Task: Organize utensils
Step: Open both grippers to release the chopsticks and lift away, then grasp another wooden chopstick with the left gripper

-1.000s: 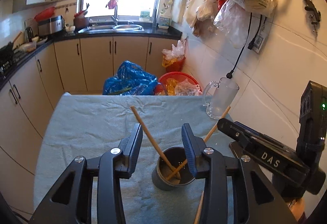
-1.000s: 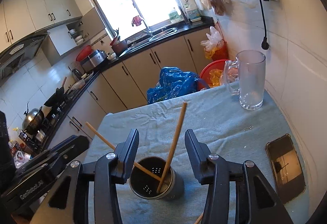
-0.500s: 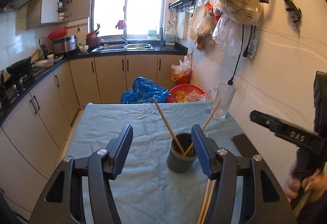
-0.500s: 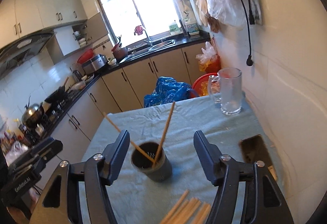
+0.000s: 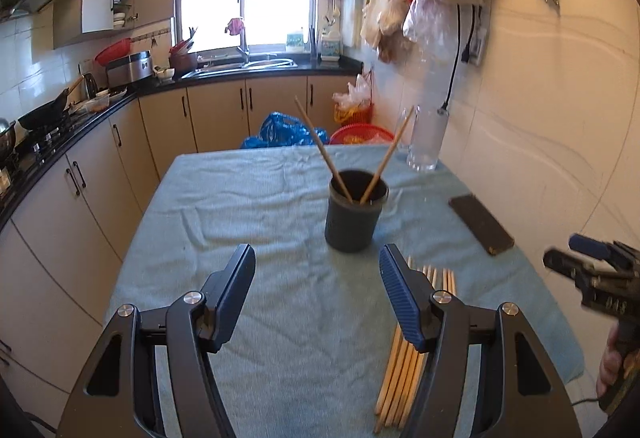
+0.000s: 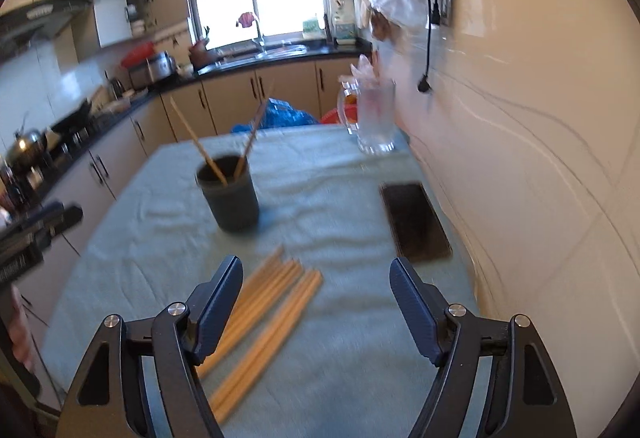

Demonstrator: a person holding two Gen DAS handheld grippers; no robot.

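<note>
Fingers of both grippers opening, empty, angled down over chopsticks.

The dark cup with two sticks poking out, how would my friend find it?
Look at the table's blue-green cloth. Near its middle stands the dark round cup, with loose chopsticks lying flat in front. Only it holds two chopsticks upright, crossed in a V.

Two chopsticks in holder, bundle before it.
</note>
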